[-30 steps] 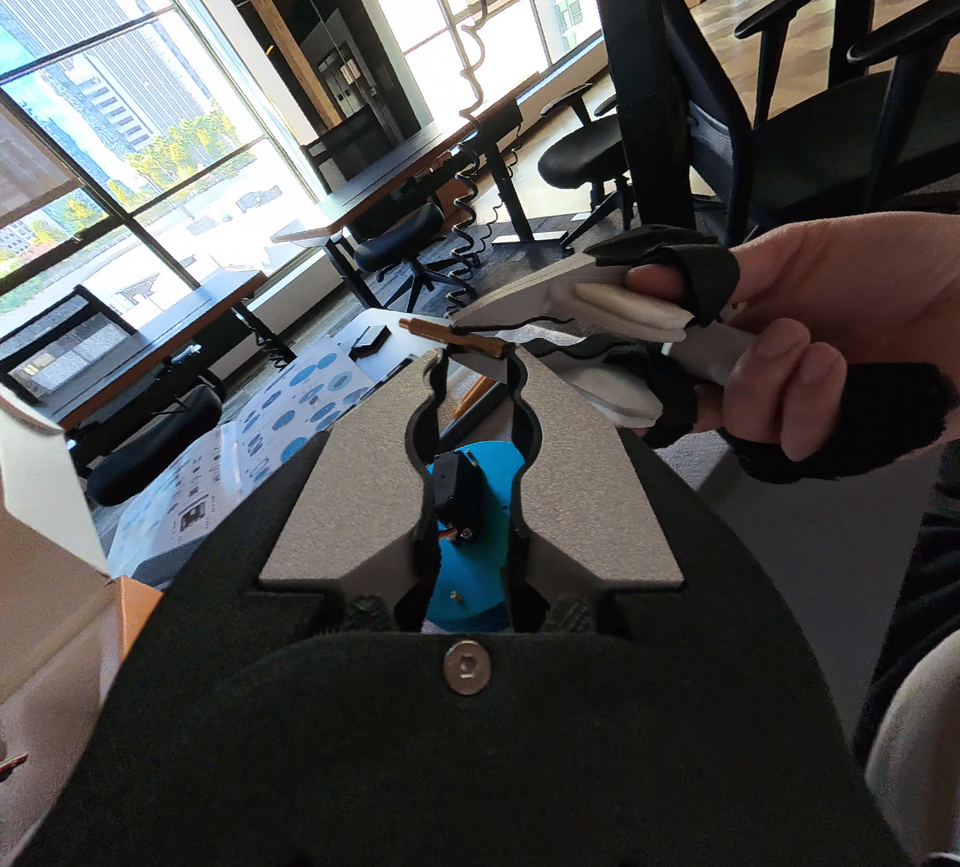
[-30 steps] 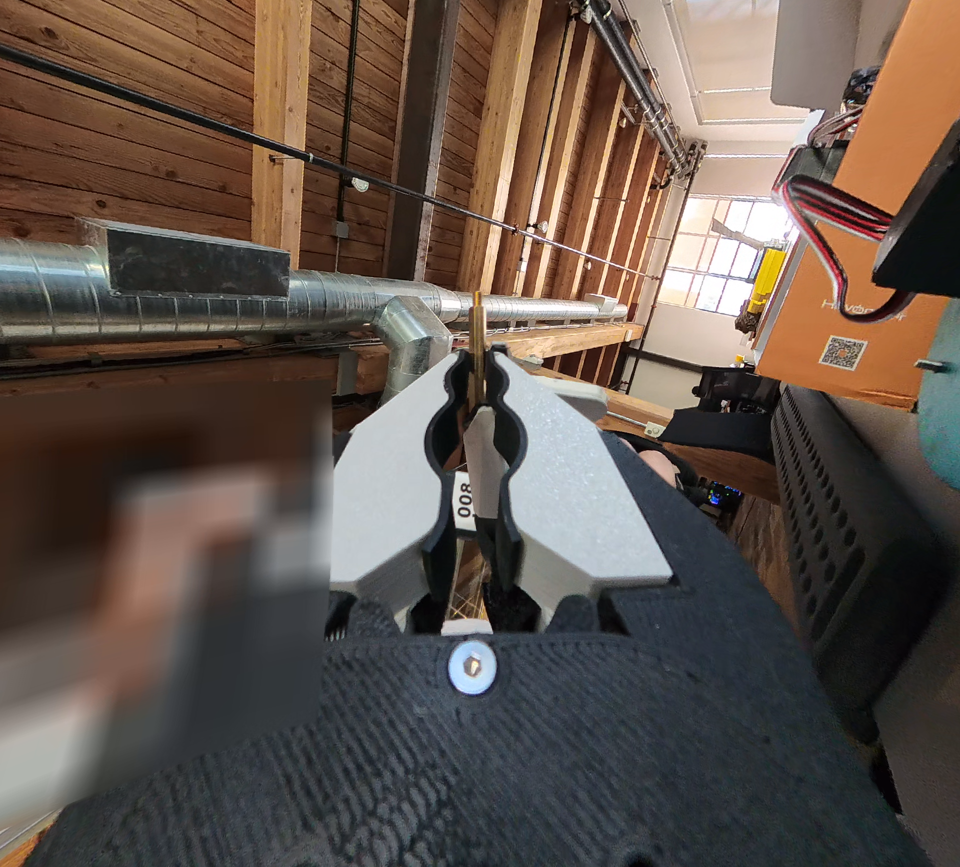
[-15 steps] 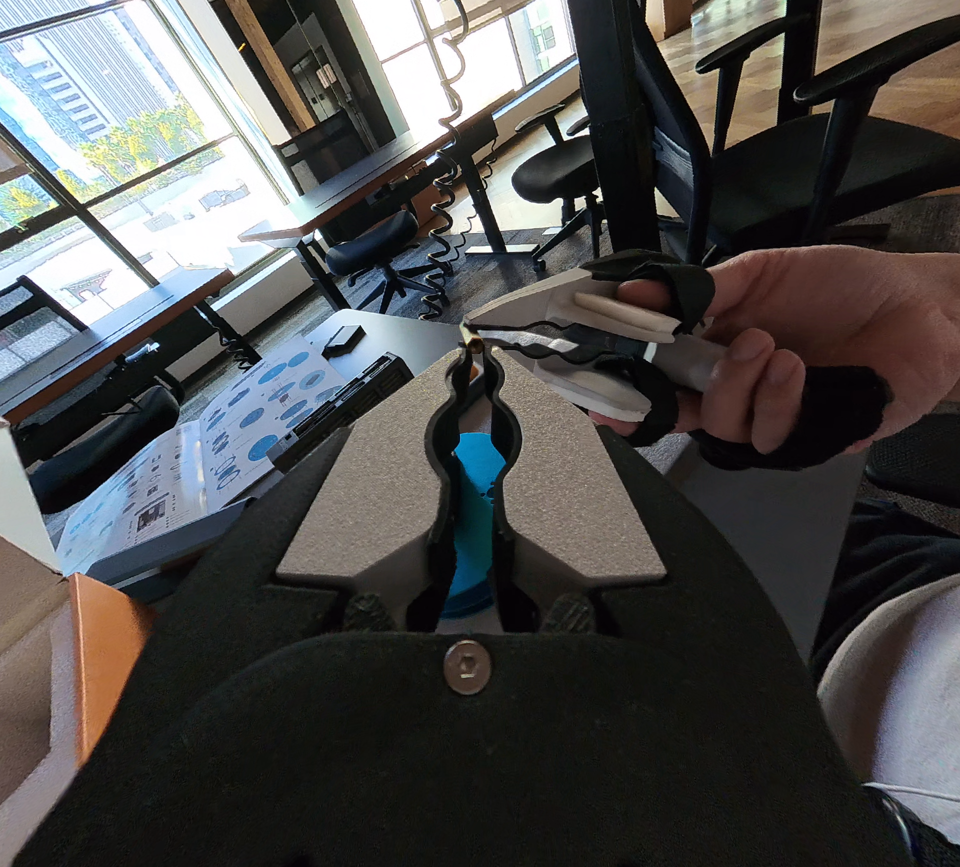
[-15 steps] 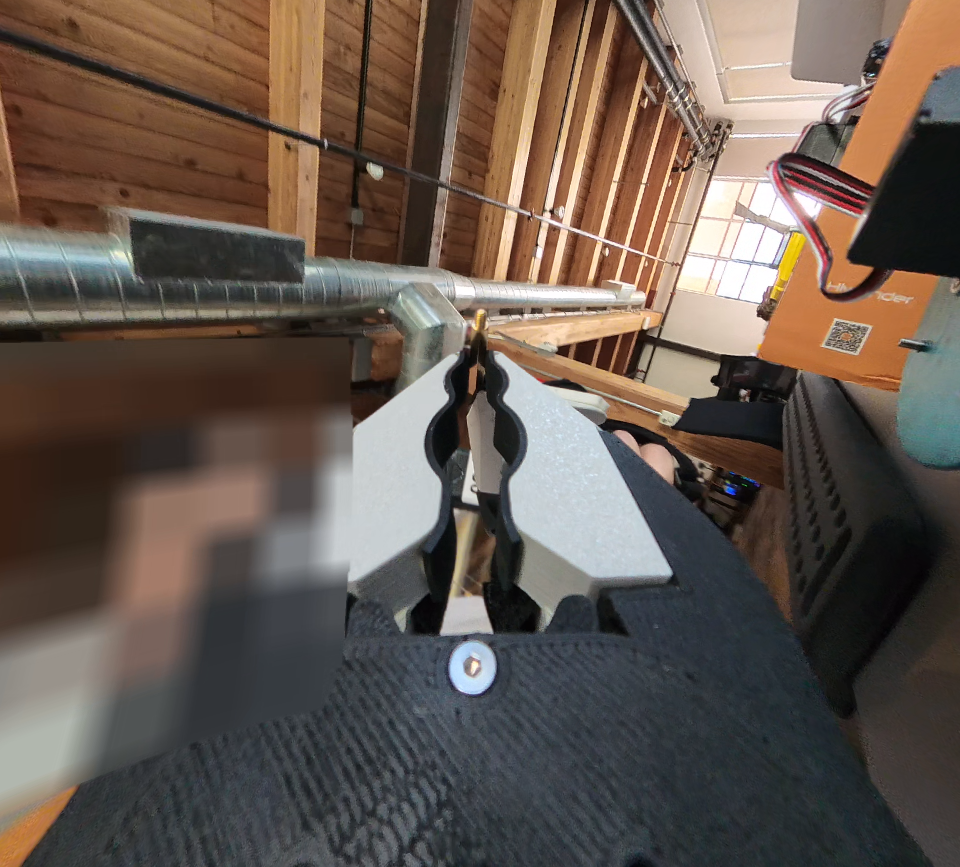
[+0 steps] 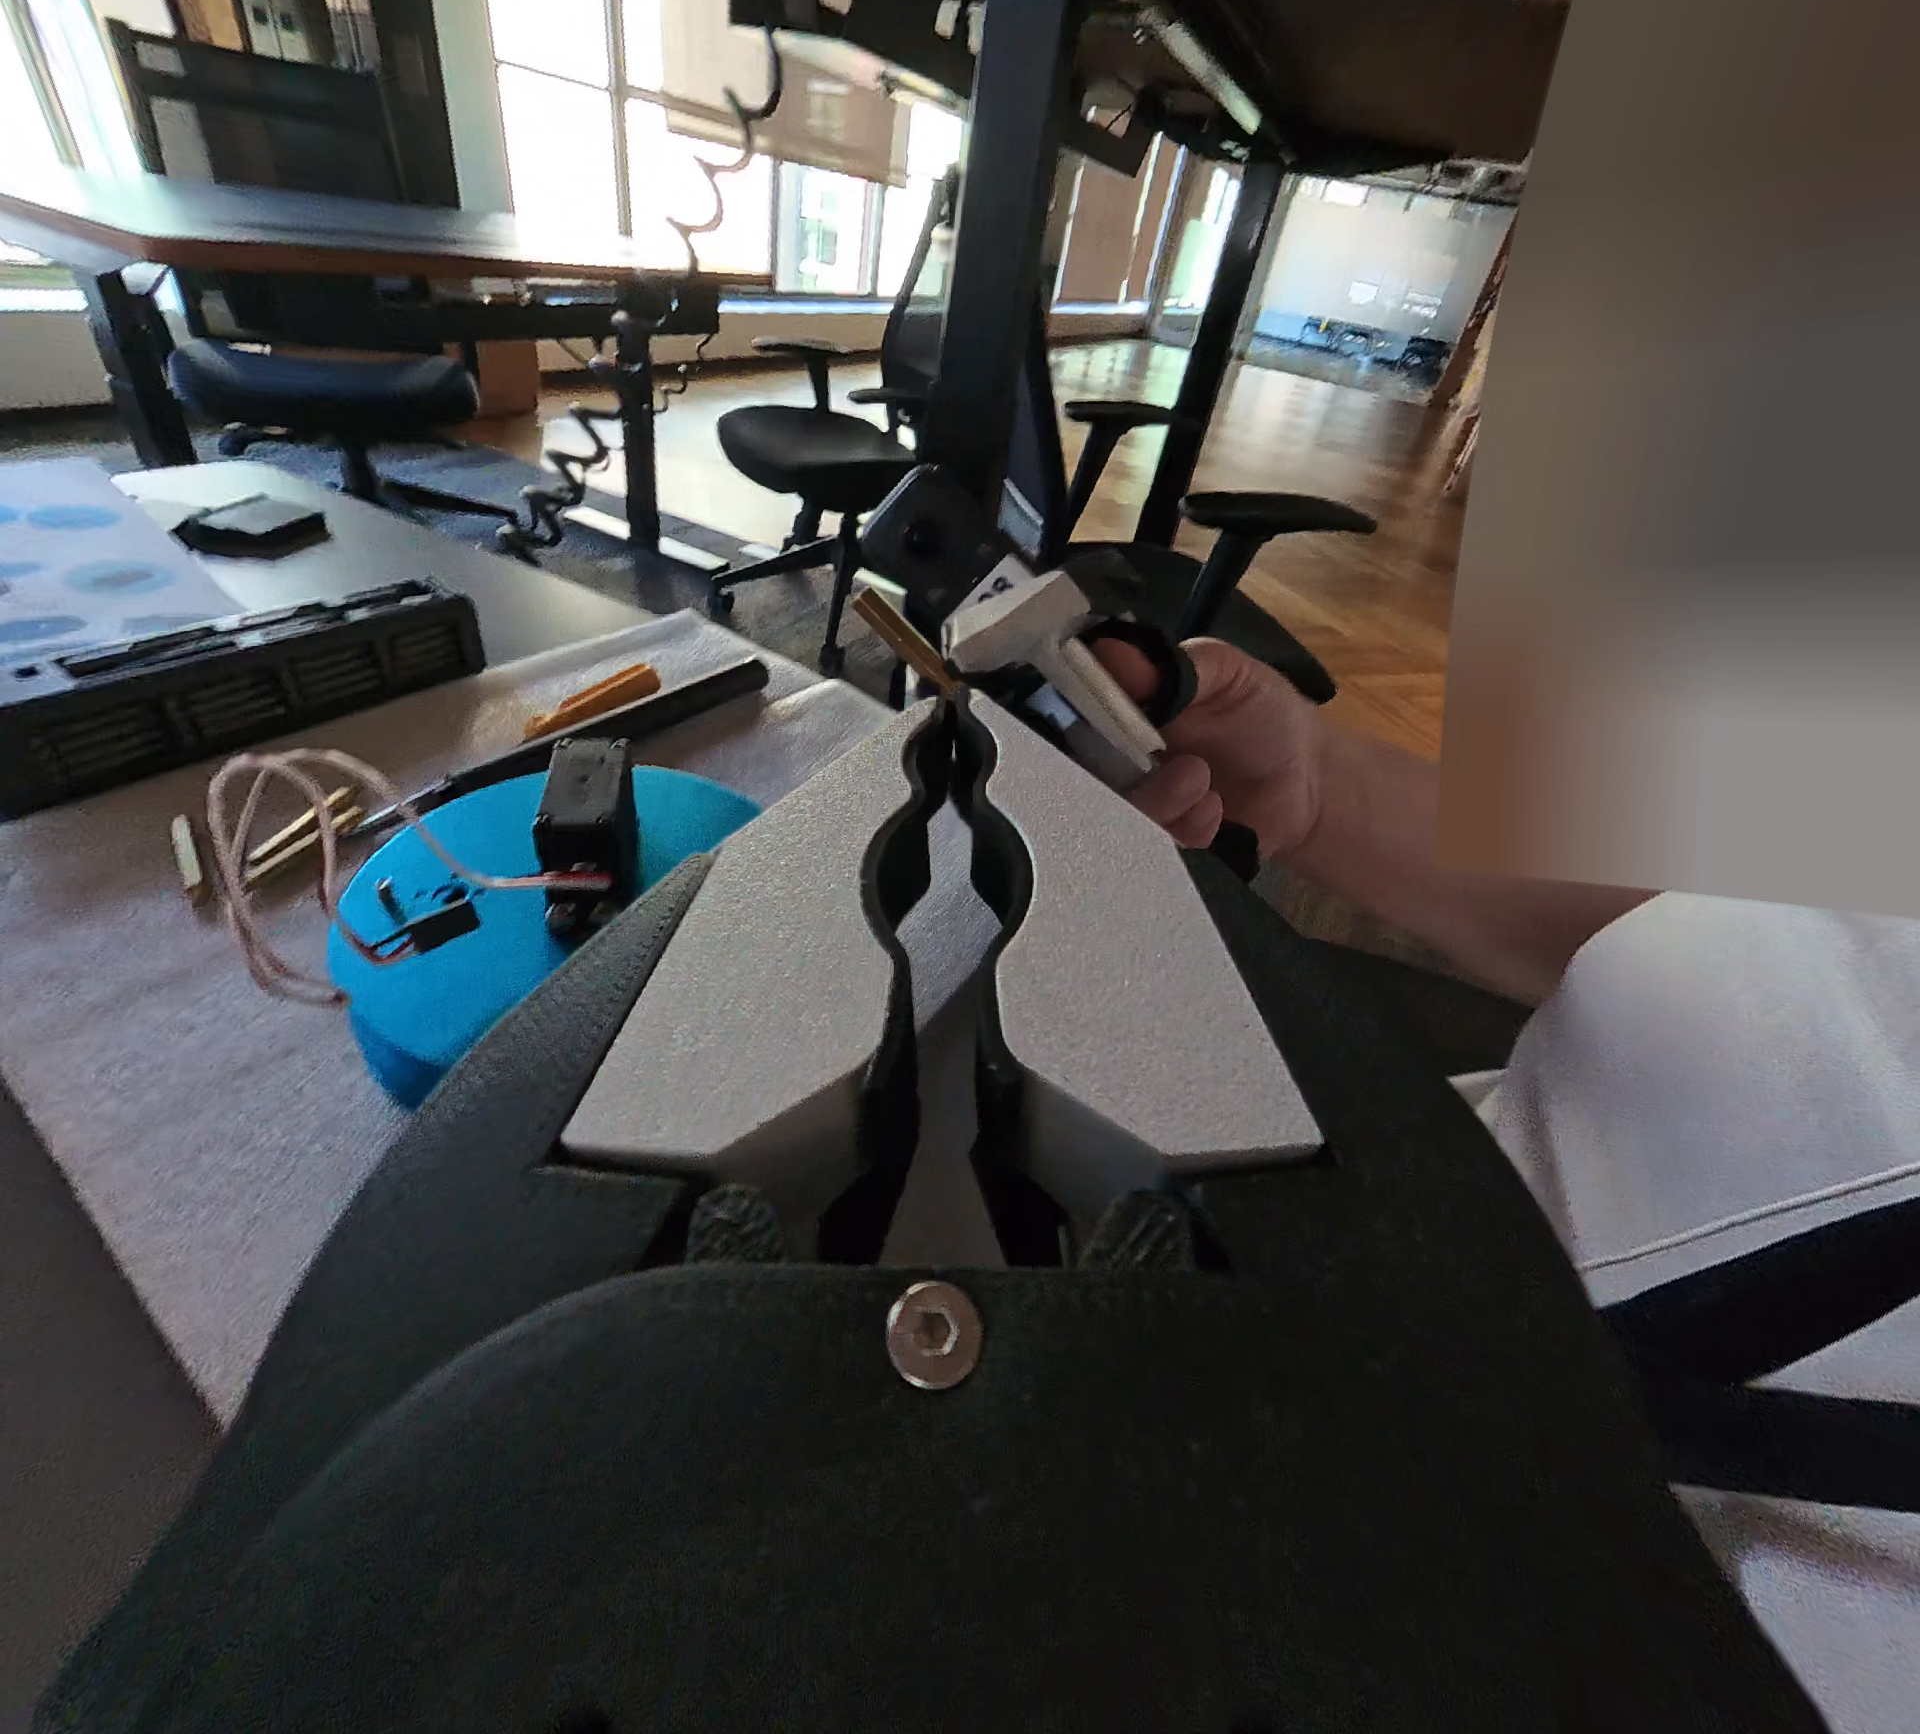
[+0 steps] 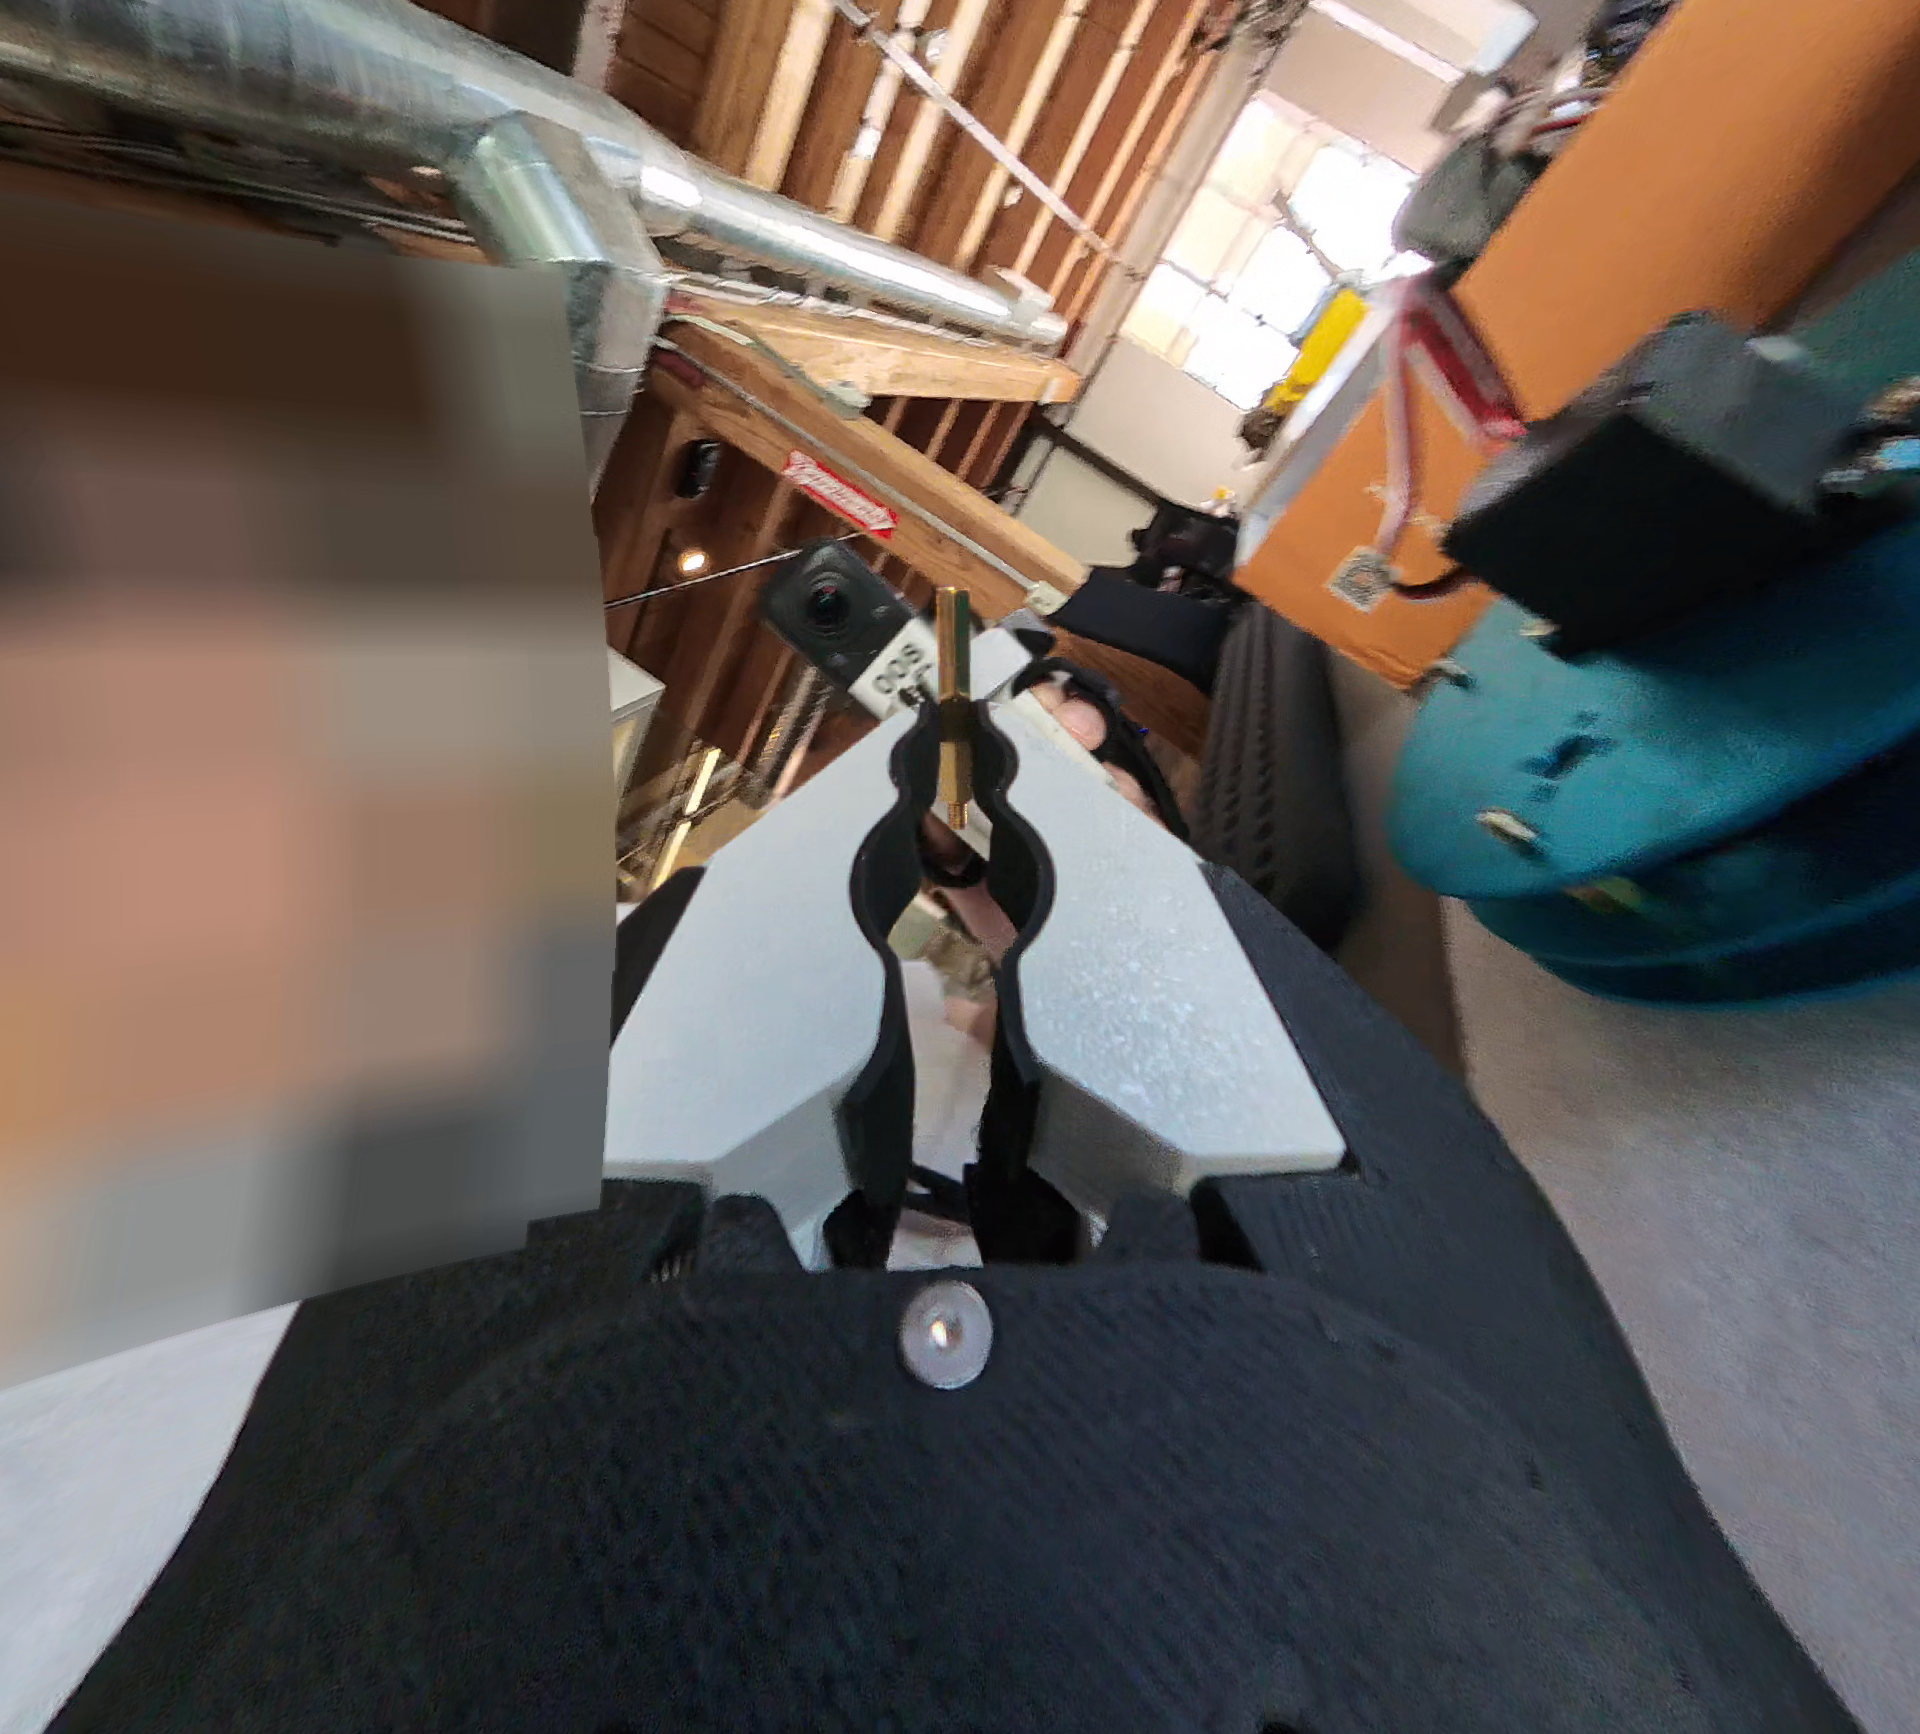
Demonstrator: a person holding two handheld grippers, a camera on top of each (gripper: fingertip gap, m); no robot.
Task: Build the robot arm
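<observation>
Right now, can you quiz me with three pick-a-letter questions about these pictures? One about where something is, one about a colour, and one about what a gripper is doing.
1. Where does the black motor sit?
A) on the disc
B) on a chair
C) on the floor

2. What colour is the disc?
A) red
B) blue
C) yellow

3. What is the right gripper doing?
A) wide open
B) shut on nothing
C) shut on the pin

Answers:
1 A, the motor stands on the disc's top.
2 B, the left wrist view shows it bright blue.
3 C, the brass pin is pinched between its tips.
</observation>
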